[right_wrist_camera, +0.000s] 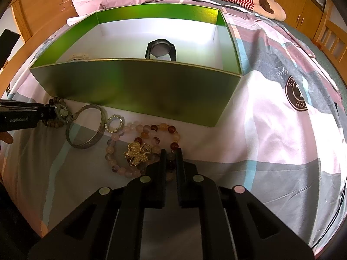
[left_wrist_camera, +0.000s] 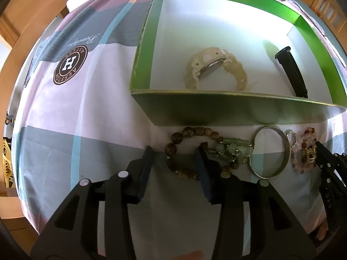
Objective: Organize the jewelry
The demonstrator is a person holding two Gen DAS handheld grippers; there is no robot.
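Between the left gripper's point(left_wrist_camera: 176, 153) parted fingers lies the near arc of a brown bead bracelet point(left_wrist_camera: 173, 149) on the patchwork bedsheet point(left_wrist_camera: 65, 112); the pads do not press it, and its right finger covers part of the loop. Just right of that gripper sit a pale green bead bracelet point(left_wrist_camera: 232, 149) and a silver bangle point(left_wrist_camera: 271, 151). Straight ahead stands the green box point(left_wrist_camera: 216, 110), holding a cream watch point(left_wrist_camera: 214, 69) and a black watch point(left_wrist_camera: 292, 73). The right gripper point(right_wrist_camera: 171, 151) is pinched nearly closed on a pink-and-amber bead bracelet point(right_wrist_camera: 149, 130); a gold flower charm point(right_wrist_camera: 136, 153) lies just left of its fingertips, a small rhinestone ring point(right_wrist_camera: 115, 123) farther left.
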